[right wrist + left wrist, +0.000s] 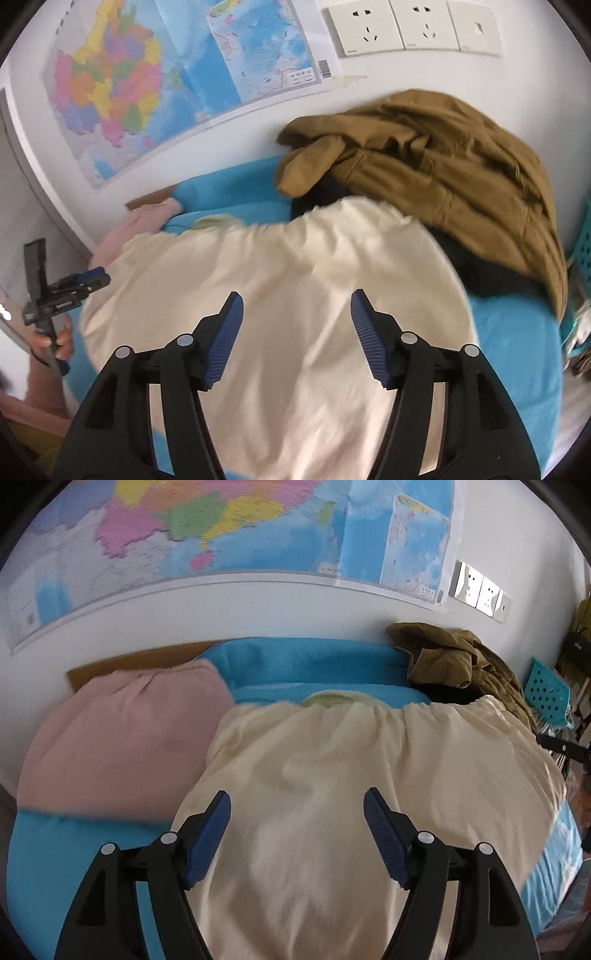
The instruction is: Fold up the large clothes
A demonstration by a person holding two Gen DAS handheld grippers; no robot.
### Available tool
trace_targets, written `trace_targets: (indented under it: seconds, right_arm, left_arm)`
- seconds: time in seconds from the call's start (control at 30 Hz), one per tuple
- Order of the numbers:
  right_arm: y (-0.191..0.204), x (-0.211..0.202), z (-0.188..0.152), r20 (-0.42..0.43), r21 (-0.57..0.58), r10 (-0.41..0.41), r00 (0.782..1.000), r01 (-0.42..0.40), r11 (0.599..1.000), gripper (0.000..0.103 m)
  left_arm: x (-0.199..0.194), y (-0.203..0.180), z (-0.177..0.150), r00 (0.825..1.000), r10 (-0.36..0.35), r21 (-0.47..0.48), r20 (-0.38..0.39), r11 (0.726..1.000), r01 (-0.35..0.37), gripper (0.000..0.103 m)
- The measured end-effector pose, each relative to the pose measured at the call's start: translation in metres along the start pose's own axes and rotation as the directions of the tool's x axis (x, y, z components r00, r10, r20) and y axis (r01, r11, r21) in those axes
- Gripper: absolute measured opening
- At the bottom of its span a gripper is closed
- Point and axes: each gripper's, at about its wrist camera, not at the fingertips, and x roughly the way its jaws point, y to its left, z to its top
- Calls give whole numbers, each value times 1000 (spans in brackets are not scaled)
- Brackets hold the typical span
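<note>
Above cream garment [332,775], both grippers' fingers [207,834] wide, empty; map [122,85] lettering unreadable

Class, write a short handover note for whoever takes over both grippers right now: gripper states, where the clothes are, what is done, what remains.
Left gripper: open, empty, above the cream garment.
Right gripper: open, empty, above the same garment.
Cream garment lies spread on the blue cover, elastic edge toward the wall.
Pink garment lies to its left; brown garment is crumpled at back right.
Done: cannot tell.
Left: probably fold the cream one, then the brown.
</note>
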Motion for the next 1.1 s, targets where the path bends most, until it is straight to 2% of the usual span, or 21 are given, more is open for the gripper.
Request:
trace_targets:
  seconds: [0.17, 0.23, 0.33, 0.43, 0.57, 0.63, 0.73, 0.8, 0.87, 0.93, 0.97, 1.0, 1.07, 1.1]
  right_arm:
    - [2, -11, -37, -15, 30, 53, 998, -52, 998, 61]
    - [1, 1, -45, -34, 16, 13, 999, -12, 1000, 57]
    - [-7, 15, -51, -61, 55, 1, 998, 2, 998, 54]
    - [-5, 0, -52, -43, 76, 7, 999, -4, 997, 57]
    - [-10, -32, -60, -7, 125, 91, 996, -89, 988, 64]
    - [-14, -47, -72, -6, 165, 136, 991, -133, 977, 65]
    - [-17, -58, -87, -5, 194, 132, 991, -128, 973, 65]
    - [-9, -60, -88, 3, 168, 111, 994, -110, 980, 64]
    - [10, -56, -85, 25, 118, 135, 991, -137, 984, 59]
    - [36, -43, -79, 27, 27, 117, 993, -117, 993, 48]
    - [50, -34, -76, 27, -27, 100, 995, -100, 995, 45]
    - [65, -25, -74, 22, -79, 97, 995, -95, 992, 40]
    - [91, 1, -75, -6, -172, 55, 998, -55, 984, 39]
    - [97, 14, -77, -38, -200, 26, 999, -33, 979, 39]
  left_arm:
    - [-26, 7, -29, 996, -88, -61, 18, 994, 89, 73]
    - [-25, 6, -38, 994, -107, -71, 10, 992, 108, 73]
    - [-12, 6, -47, 998, -58, -80, -21, 995, 56, 73]
    - [-21, 4, -51, 999, -52, -80, -6, 996, 51, 73]
    - [-42, 9, -61, 991, -132, -114, 21, 984, 134, 73]
    - [-50, 9, -71, 979, -204, -131, 23, 970, 205, 73]
    - [-57, 4, -83, 974, -225, -143, 19, 964, 225, 73]
    - [-62, -11, -83, 977, -213, -99, 25, 972, 215, 73]
    - [-66, -34, -77, 975, -213, -21, 56, 976, 215, 73]
    - [-61, -55, -70, 971, -229, 26, 66, 973, 228, 73]
    - [-53, -71, -66, 968, -244, 60, 57, 969, 241, 73]
    - [-45, -80, -64, 972, -228, 86, 53, 971, 223, 73]
    - [-19, -100, -64, 990, -138, 133, 1, 982, 137, 74]
    - [-7, -103, -66, 992, -125, 138, -23, 982, 127, 74]
